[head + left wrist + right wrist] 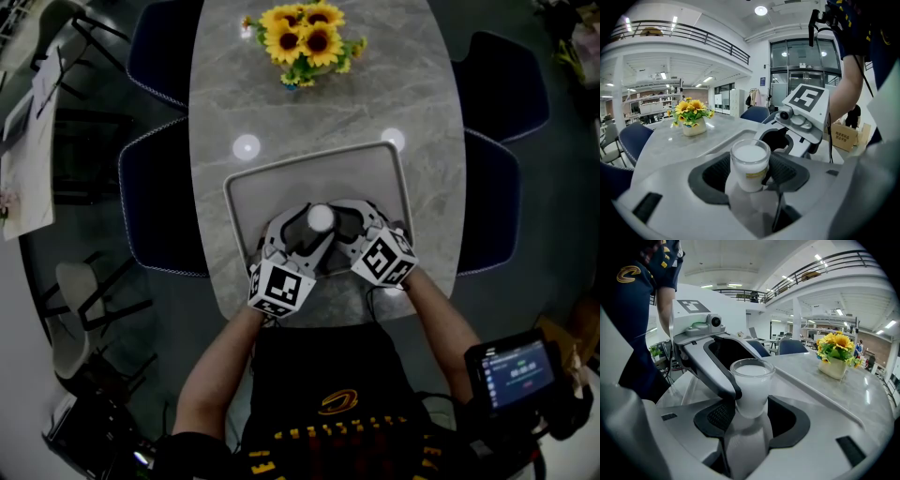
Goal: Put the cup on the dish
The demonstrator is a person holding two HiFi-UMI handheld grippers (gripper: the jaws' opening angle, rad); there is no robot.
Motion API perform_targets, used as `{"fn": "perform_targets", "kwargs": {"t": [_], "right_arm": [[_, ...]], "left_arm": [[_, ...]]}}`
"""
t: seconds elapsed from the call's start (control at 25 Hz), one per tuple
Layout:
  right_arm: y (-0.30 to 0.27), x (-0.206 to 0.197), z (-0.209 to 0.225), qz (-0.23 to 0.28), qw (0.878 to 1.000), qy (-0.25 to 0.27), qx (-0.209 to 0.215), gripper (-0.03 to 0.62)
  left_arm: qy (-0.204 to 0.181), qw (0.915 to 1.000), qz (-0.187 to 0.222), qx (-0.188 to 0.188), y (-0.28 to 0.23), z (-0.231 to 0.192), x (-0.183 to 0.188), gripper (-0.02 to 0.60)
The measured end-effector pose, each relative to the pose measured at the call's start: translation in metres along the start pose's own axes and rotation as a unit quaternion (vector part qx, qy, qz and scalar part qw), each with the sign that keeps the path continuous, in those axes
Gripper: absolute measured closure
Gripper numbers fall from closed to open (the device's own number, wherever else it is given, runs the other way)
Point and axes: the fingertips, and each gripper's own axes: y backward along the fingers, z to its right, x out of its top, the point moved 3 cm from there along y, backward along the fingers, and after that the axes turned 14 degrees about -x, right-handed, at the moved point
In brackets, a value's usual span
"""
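A clear cup (pixel 321 218) full of something white hangs low over the grey square dish (pixel 246 192) on the marble table. My left gripper (pixel 298 228) comes in from the lower left and my right gripper (pixel 344 223) from the lower right. Both close around the cup from opposite sides. In the left gripper view the cup (pixel 750 164) sits between the black pads (pixel 715 176). In the right gripper view the cup (pixel 752 385) has the left gripper's finger (pixel 724 385) pressed on its side. I cannot tell whether the cup's base touches the dish.
A pot of sunflowers (pixel 305 42) stands at the table's far end, well beyond the dish. Dark blue chairs (pixel 155 211) flank the table on both sides. A handheld screen (pixel 516 372) hangs by the person's right side.
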Motion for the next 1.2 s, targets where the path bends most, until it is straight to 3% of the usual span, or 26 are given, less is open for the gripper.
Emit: {"fn": "perform_targets", "kwargs": {"t": [0.6,1.2], "right_arm": [[0.001,-0.002,-0.005,-0.005,1.0,0.008,0.007,0.388],[-0.006,-0.01,0.003,-0.017,1.0,-0.005,-0.001,0.387]], "left_arm": [[0.021,0.9997,0.01,0.007,0.004,0.001,-0.001,0.321],[0.04,0.9984,-0.001,0.039,0.0,-0.008,-0.006,0.314]]}}
